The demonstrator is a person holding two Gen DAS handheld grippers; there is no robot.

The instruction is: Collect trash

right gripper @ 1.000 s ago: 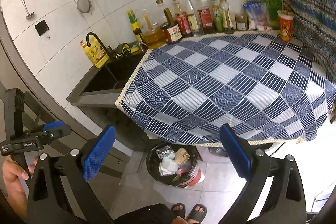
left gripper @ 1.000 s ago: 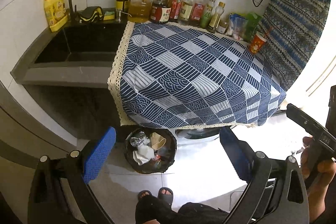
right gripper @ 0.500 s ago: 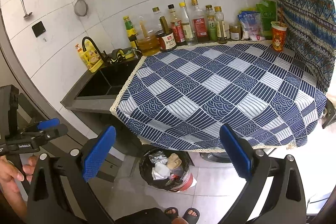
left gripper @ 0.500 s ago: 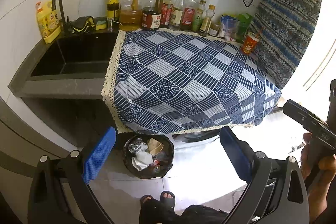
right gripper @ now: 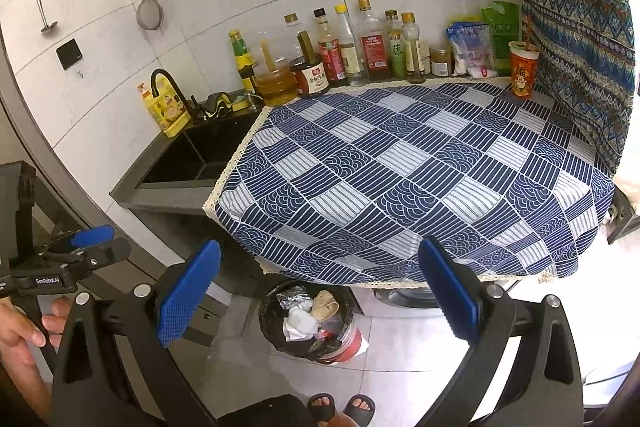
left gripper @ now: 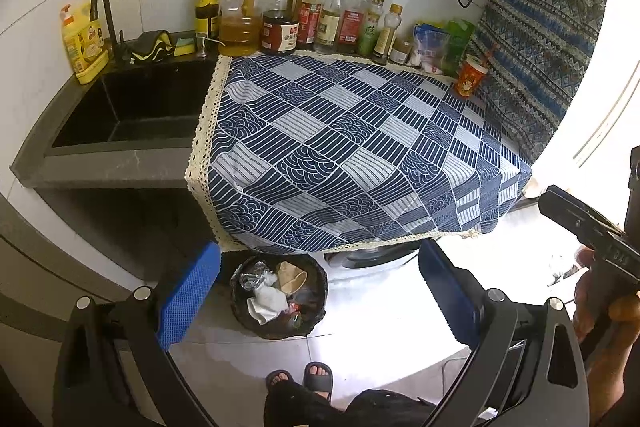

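Left wrist view looks down past the left tongs (left gripper: 320,291), whose blue-padded fingers (left gripper: 188,301) stand wide apart with nothing between them. Below them on the pale tiled floor (left gripper: 380,319) sits a round bin lined with a black bag (left gripper: 316,283), just in front of the desk's edge; inside it lie crumpled white tissue (left gripper: 266,301), a brown paper cup (left gripper: 294,277) and a scrap of shiny foil (left gripper: 252,273). The desk carries a blue and white checked cloth with a cream lace border (left gripper: 352,155), and its top is bare apart from a red paper cup with a straw (left gripper: 471,79) standing upright at the far right corner, beside a patterned blue hanging (left gripper: 548,39). A row of sauce and oil bottles (left gripper: 316,17) lines the white tiled wall, and a black sink (left gripper: 136,107) with a black tap lies to the left. The person's sandalled feet (left gripper: 300,379) show at the bottom edge.

Right wrist view shows the right tongs (right gripper: 320,291) equally wide and empty, above the same bin (right gripper: 276,327), whose red base shows under the bag. The left hand (right gripper: 20,331) grips the other handle at the lower left.
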